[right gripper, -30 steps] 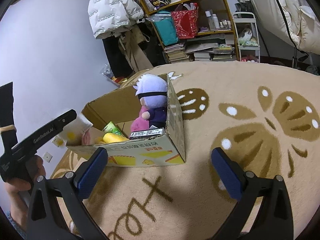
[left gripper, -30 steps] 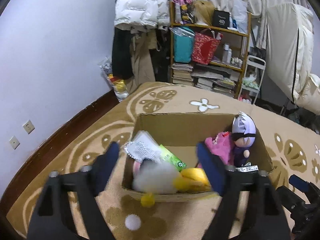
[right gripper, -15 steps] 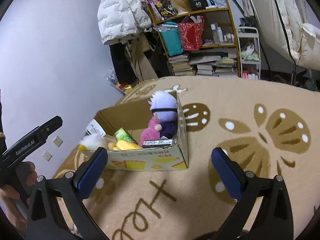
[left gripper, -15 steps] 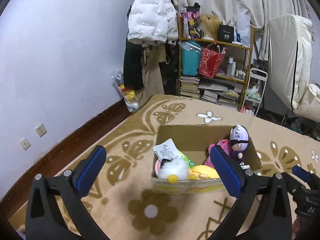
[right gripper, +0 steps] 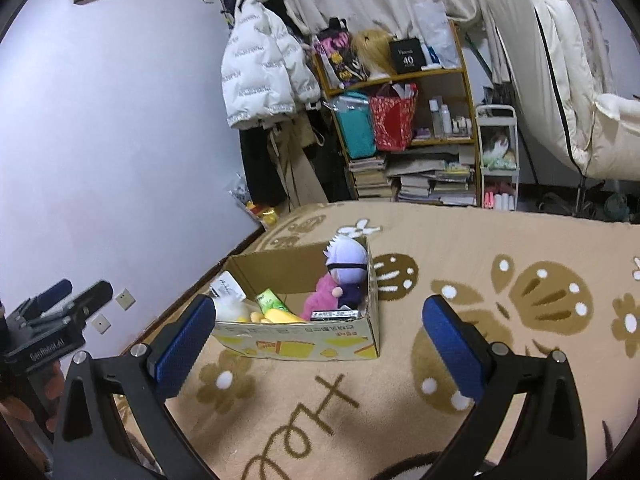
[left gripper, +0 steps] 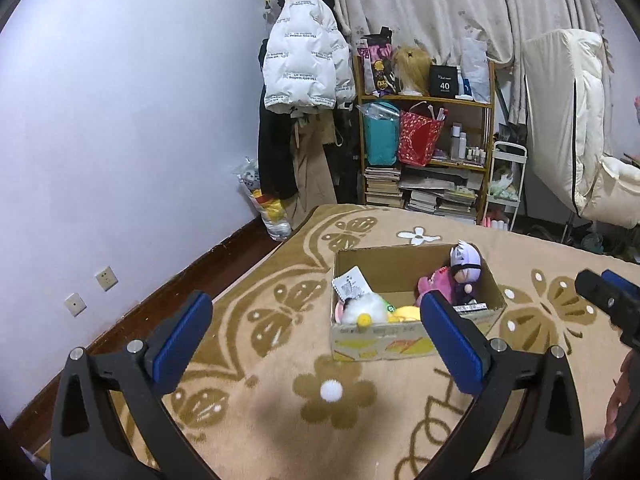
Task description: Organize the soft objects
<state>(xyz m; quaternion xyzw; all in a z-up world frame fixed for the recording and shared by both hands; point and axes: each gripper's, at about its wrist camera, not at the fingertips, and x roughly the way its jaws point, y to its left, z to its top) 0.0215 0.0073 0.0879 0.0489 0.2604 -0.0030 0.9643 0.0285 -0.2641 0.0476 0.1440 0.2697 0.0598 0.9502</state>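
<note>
A cardboard box [left gripper: 384,344] stands on the patterned rug and shows in the right wrist view too [right gripper: 312,346]. In it sit a white-haired doll in purple [left gripper: 464,266] [right gripper: 348,268], a pink plush [left gripper: 436,282], a white fluffy toy [left gripper: 362,306] and a yellow plush [left gripper: 406,313]. My left gripper [left gripper: 316,340] is open and empty, raised well back from the box. My right gripper [right gripper: 320,340] is open and empty, also back from the box.
The beige rug [left gripper: 280,360] covers the floor. A wooden shelf [left gripper: 424,152] with bags and books stands at the back. A white jacket [left gripper: 304,68] hangs beside it. A wall with sockets [left gripper: 106,278] is at the left. White bedding [left gripper: 576,128] is at the right.
Both grippers have pulled up and back from the box. The left one, which was close over the box, now sees it small and far. The toys stay in the box.
</note>
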